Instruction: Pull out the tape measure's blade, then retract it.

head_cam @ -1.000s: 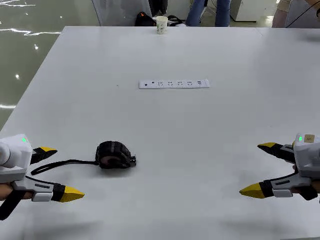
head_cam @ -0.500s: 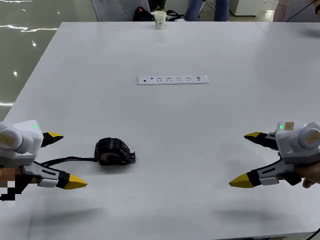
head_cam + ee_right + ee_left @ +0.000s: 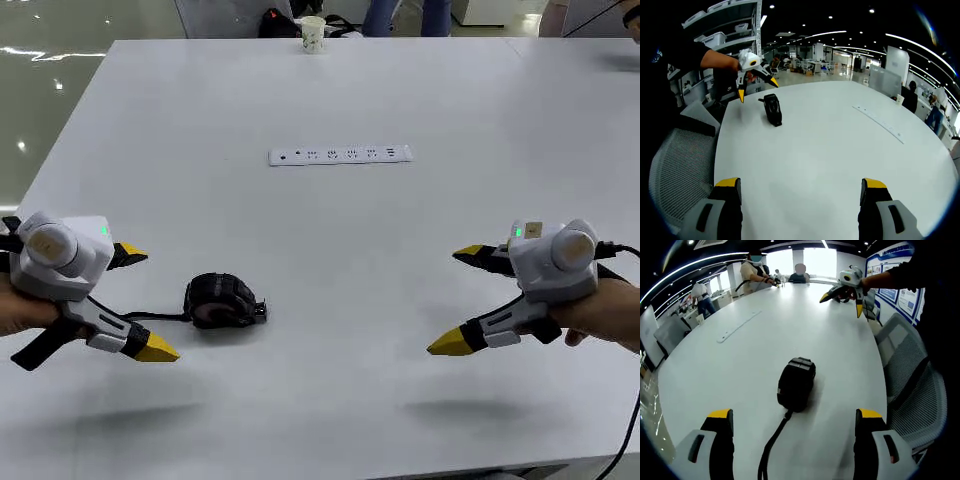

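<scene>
— What's changed on the table [image 3: 320, 100]?
— I've brought both grippers inward. My left gripper [image 3: 150, 303] now sits just left of the tape measure [image 3: 220, 302], jaws spread wide. My right gripper [image 3: 451, 300], also spread, is still well off to the right.
— And the tape measure itself?
— It hasn't moved: near-left, untouched, nothing pulled out. I'd say the pull hasn't begun

Left gripper [image 3: 148, 302] is hovering low with jaws spread wide, tips pointing right and inward. Right gripper [image 3: 455, 300] is mirroring it, jaws spread wide, tips pointing left. Left hand [image 3: 18, 312] and right hand [image 3: 605, 318] are each gripping a handle.
</scene>
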A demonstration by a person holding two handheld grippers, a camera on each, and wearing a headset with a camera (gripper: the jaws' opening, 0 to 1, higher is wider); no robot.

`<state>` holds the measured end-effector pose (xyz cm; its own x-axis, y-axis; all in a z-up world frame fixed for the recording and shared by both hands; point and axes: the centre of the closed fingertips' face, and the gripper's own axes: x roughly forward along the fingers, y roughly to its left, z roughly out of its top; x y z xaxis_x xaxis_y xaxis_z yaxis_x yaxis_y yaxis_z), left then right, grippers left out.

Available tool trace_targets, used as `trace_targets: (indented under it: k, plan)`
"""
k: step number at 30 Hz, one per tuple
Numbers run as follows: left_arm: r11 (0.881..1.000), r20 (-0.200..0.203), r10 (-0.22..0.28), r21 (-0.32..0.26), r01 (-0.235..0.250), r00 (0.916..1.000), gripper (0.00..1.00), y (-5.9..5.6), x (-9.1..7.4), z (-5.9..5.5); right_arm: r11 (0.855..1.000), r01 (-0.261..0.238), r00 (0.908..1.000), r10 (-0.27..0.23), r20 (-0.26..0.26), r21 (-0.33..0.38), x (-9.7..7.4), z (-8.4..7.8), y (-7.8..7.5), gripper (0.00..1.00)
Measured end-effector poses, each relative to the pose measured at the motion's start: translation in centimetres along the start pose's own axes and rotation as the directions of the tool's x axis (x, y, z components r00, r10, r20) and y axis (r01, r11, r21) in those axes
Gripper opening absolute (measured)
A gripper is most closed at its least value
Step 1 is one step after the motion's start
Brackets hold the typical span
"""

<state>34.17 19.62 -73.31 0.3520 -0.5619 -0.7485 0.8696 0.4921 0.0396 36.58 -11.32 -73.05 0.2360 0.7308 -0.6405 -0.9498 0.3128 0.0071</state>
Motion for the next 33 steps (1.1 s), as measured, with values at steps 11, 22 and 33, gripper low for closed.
trace_targets:
  k: [11, 22, 33]
  plan:
    - [0.996, -0.035, -0.059, 0.066, 0.062, 0.9976, 0.99, 0.0, 1.0, 1.5, 0.999, -0.037, 0.9993, 0.037, 0.002, -0.033, 1.7, 1.6, 0.2, 0.99]
    - [0.981, -0.105, -0.125, 0.138, 0.139, 0.9866, 0.97, -0.7, 2.8, 2.3, 0.993, -0.091, 0.9959, 0.090, -0.013, -0.077, 4.2, 3.2, 0.8, 0.99]
    - [0.971, -0.144, -0.166, 0.150, 0.187, 0.9756, 0.81, -1.2, 4.3, 2.7, 0.985, -0.125, 0.9921, 0.126, -0.003, -0.115, 7.2, 5.4, 1.7, 0.99]
